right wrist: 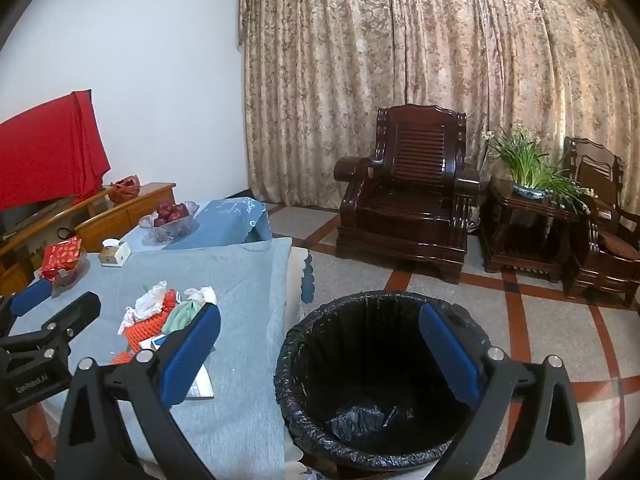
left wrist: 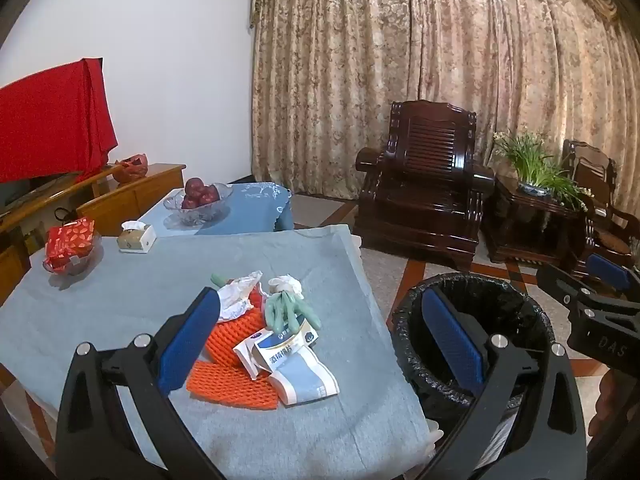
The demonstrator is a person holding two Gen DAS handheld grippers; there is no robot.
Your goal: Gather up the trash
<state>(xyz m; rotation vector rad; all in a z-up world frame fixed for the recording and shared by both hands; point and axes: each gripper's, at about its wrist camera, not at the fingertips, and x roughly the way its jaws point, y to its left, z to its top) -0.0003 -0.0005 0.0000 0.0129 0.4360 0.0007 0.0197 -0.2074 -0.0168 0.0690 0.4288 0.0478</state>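
left wrist view: left tongs gape wide, empty, trash pile on the grey surface between their pads; right tongs equally wide above the black-lined bin.

So the bench has a grey-blue cloth over it. Right ahead of the left tool there's a heap lying on it: orange foam netting, a green glove, crumpled white paper and a white-and-blue packet, all touching. Farther out, to that tool's left, a glass bowl with a red packet and a tissue box. Beyond them, on a second blue-covered surface, a glass bowl of apples. On the tiled floor, just beside the bench and under the right tool, stands a black-lined bin.
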